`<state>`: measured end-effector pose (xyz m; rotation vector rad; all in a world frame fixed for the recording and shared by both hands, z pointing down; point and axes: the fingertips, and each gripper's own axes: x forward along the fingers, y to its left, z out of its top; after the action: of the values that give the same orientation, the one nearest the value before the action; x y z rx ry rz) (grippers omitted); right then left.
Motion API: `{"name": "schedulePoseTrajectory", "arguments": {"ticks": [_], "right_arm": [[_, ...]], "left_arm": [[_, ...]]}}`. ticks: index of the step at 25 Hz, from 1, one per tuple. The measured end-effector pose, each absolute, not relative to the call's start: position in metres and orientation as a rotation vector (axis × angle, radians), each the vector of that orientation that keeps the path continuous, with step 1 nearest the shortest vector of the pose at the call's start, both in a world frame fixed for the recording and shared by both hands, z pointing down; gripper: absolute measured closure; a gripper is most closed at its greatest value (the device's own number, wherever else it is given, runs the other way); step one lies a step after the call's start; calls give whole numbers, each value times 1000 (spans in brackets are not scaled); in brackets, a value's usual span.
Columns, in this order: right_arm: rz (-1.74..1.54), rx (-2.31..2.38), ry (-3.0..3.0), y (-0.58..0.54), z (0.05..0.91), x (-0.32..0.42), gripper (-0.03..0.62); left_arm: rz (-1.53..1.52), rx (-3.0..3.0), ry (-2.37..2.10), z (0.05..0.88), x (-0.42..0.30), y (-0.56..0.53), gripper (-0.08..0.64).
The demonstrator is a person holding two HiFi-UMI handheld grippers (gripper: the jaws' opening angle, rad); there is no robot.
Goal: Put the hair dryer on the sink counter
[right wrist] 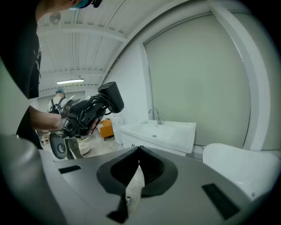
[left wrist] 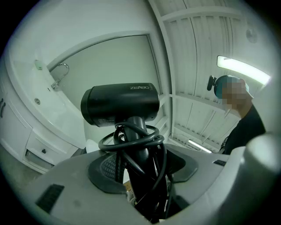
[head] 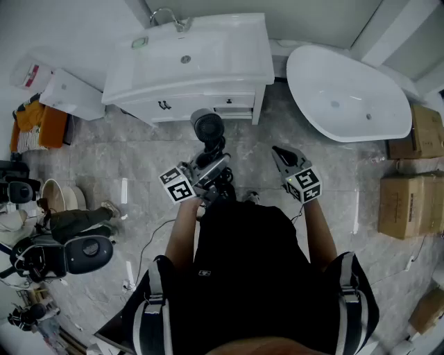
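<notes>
At far left an orange cloth lies by the wall, with a bowl on the floor below it. The white sink stands at top centre, with its tap at the back rim and its counter to the right of the basin. In front of the sink cabinet, over the floor, the left claw holds the black dryer up in the air. The dryer is off the counter, its barrel nearest the cabinet front. In the left gripper view this claw's jaws are clamped on the dryer's handle. The cord is looped round the handle just above the pads, and the barrel lies crosswise over them. Just to the right, the right claw hovers apart from the dryer, its jaws closed together with nothing between them. Farther right sits a white tub, and boxes stand at the right edge.
</notes>
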<state>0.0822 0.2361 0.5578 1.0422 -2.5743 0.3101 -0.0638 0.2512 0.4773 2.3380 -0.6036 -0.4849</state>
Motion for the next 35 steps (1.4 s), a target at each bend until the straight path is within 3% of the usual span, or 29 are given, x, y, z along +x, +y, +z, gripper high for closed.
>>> {"name": "schedulePoseTrajectory", "arguments": {"ticks": [18, 35], "right_arm": [[316, 1064, -2563, 233, 559, 81, 532], [350, 1157, -2480, 175, 561, 41, 532]], "left_arm": [[-498, 2330, -603, 481, -71, 246, 328], [-469, 2322, -493, 483, -113, 166, 328]]}}
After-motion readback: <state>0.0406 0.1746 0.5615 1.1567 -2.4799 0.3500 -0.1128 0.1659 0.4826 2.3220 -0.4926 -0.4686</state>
